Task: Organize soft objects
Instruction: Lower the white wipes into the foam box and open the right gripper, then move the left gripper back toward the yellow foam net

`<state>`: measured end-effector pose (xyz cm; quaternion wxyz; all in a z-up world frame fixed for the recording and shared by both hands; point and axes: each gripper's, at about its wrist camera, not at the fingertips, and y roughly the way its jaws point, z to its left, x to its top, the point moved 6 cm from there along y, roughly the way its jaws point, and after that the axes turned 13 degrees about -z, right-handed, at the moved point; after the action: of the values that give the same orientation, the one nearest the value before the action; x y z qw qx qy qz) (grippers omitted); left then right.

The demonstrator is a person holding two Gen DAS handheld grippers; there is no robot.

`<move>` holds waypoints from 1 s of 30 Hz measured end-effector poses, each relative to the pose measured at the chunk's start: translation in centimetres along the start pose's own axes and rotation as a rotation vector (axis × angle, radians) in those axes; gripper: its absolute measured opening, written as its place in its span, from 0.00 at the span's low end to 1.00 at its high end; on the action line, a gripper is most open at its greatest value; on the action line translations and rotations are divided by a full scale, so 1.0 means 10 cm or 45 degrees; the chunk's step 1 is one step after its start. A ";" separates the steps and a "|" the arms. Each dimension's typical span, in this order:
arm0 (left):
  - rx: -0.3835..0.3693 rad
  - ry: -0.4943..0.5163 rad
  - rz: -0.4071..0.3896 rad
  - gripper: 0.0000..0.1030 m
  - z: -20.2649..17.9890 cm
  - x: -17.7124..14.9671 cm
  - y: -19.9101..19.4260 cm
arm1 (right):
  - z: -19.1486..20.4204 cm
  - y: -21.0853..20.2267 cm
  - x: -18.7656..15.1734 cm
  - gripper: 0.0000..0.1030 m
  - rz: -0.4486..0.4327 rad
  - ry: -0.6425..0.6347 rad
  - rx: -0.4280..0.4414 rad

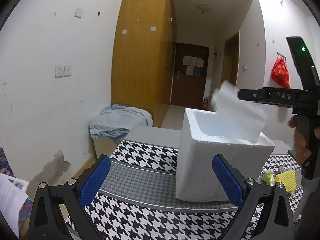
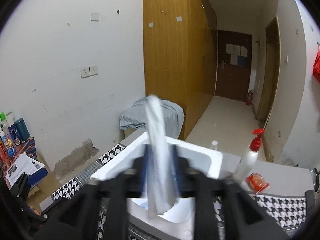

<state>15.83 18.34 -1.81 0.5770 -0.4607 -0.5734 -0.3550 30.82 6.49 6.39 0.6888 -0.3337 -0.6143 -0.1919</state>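
White foam box (image 1: 210, 160) stands on the houndstooth tabletop (image 1: 140, 216), near its far edge. The right tool (image 2: 160, 172) hangs over the box mouth, jaws parted beside a white soft pack (image 1: 238, 112), whose lower end is inside the box. The left tool (image 1: 160, 180) gapes wide, empty, before the box.

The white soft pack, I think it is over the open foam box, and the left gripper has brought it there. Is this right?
Not quite. The white soft pack does hang over the open foam box, but it sits at the right gripper, not the left. The left wrist view shows the left gripper with open jaws and nothing between them.
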 end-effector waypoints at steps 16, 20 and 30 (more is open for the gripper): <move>0.019 0.002 0.020 0.99 0.04 -0.08 -0.15 | 0.21 -0.36 -0.05 0.99 -0.058 -0.039 0.040; 0.026 0.015 0.008 0.99 0.04 -0.08 -0.22 | 0.23 -0.47 -0.15 1.00 -0.047 -0.026 0.026; 0.001 0.045 -0.010 0.99 -0.10 -0.12 -0.45 | 0.28 -0.82 -0.32 1.00 -0.080 -0.012 0.068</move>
<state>11.82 15.81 -2.39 0.5859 -0.4519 -0.5650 -0.3650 22.71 2.22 5.15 0.6882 -0.2966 -0.6326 -0.1954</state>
